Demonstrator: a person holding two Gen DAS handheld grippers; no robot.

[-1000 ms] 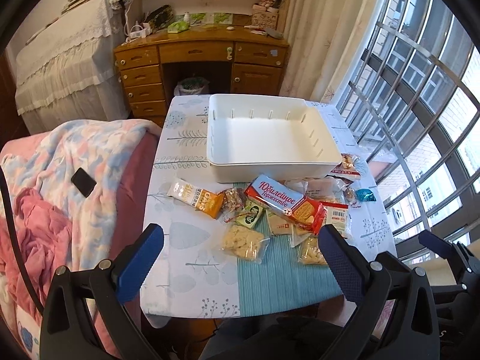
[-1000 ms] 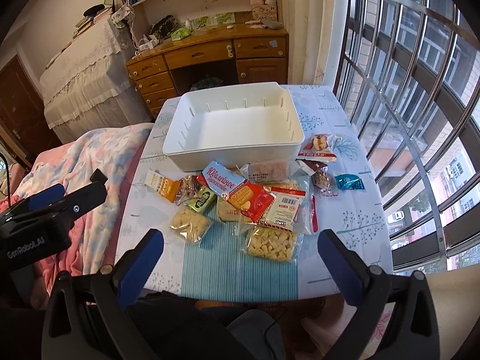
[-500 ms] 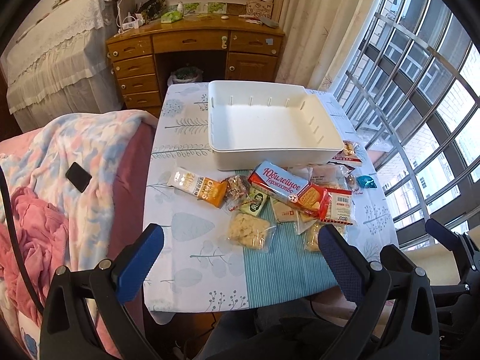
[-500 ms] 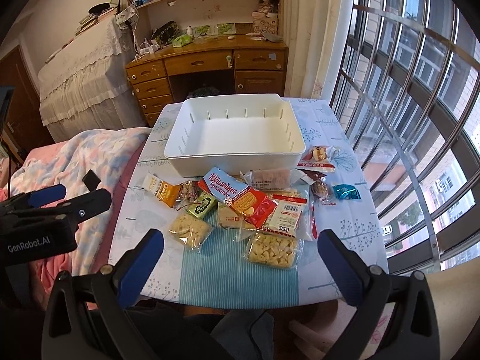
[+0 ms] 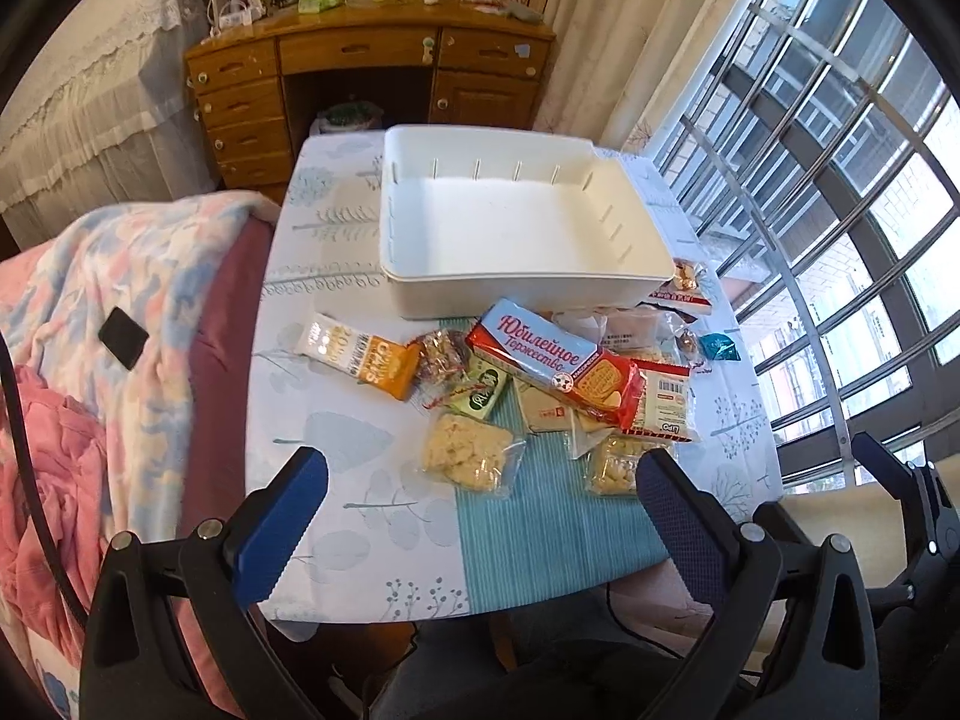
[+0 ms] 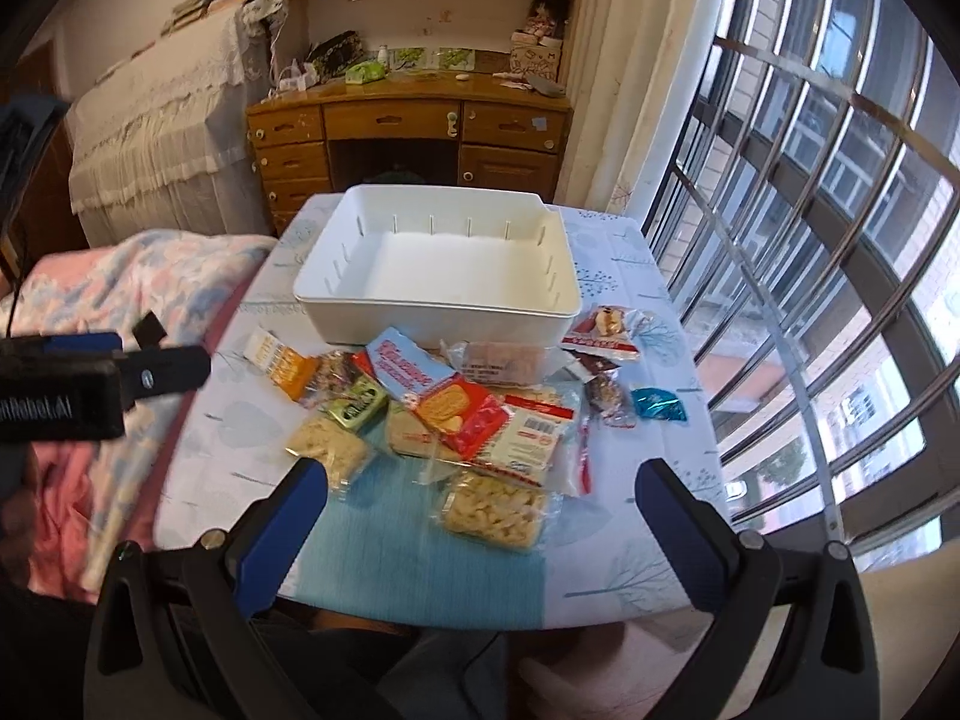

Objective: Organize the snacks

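Since the white plastic bin (image 5: 516, 228) at the tabletop's far edge holds nothing, the sorting looks unstarted. Every snack lies heaped mid-table, just before the bin: a glossy red-and-blue biscuit packet (image 5: 555, 363), an orange bar (image 5: 360, 354), crinkly clear bags of pale crackers (image 5: 471, 453). Left gripper (image 5: 480, 516) and right gripper (image 6: 480, 510) hover over the near edge, jaws wide, holding nothing.
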